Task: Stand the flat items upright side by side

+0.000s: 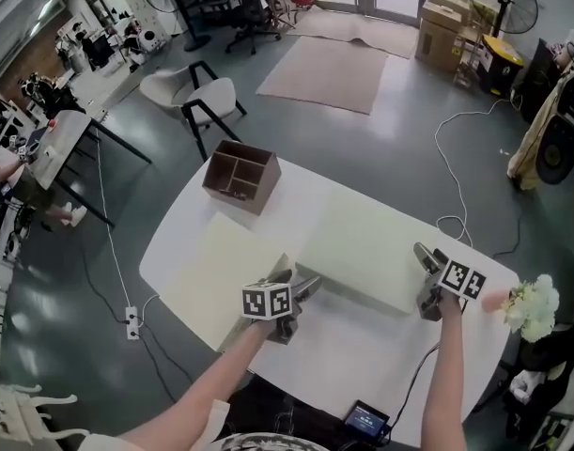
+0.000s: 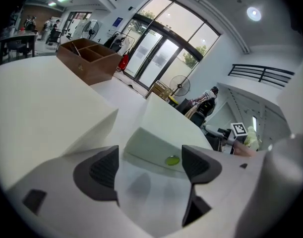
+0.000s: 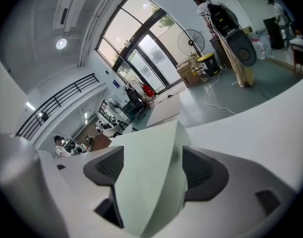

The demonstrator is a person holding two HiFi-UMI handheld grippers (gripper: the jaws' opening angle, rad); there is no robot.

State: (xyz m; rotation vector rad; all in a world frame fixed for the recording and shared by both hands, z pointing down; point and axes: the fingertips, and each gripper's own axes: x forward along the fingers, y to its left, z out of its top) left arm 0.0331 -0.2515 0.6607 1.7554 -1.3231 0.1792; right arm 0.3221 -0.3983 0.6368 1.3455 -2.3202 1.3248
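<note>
Two pale flat boards lie on the white table [image 1: 362,350]: the left board [image 1: 221,275] and the right board [image 1: 366,247]. My left gripper [image 1: 303,289] sits at the near edge between them, open, with nothing between its pads. In the left gripper view the left gripper [image 2: 149,165] faces the right board's end [image 2: 156,143], which bears a small green dot [image 2: 172,159]; the left board [image 2: 37,108] lies beside it. My right gripper [image 1: 426,275] is at the right board's right end. In the right gripper view the right gripper [image 3: 150,166] stands open around that board's corner [image 3: 146,197].
A brown wooden organizer [image 1: 241,175] with compartments stands at the table's far left corner, also in the left gripper view [image 2: 89,58]. White flowers [image 1: 533,308] sit off the table's right end. A small device [image 1: 366,419] lies at the near edge. A chair [image 1: 194,94] stands beyond.
</note>
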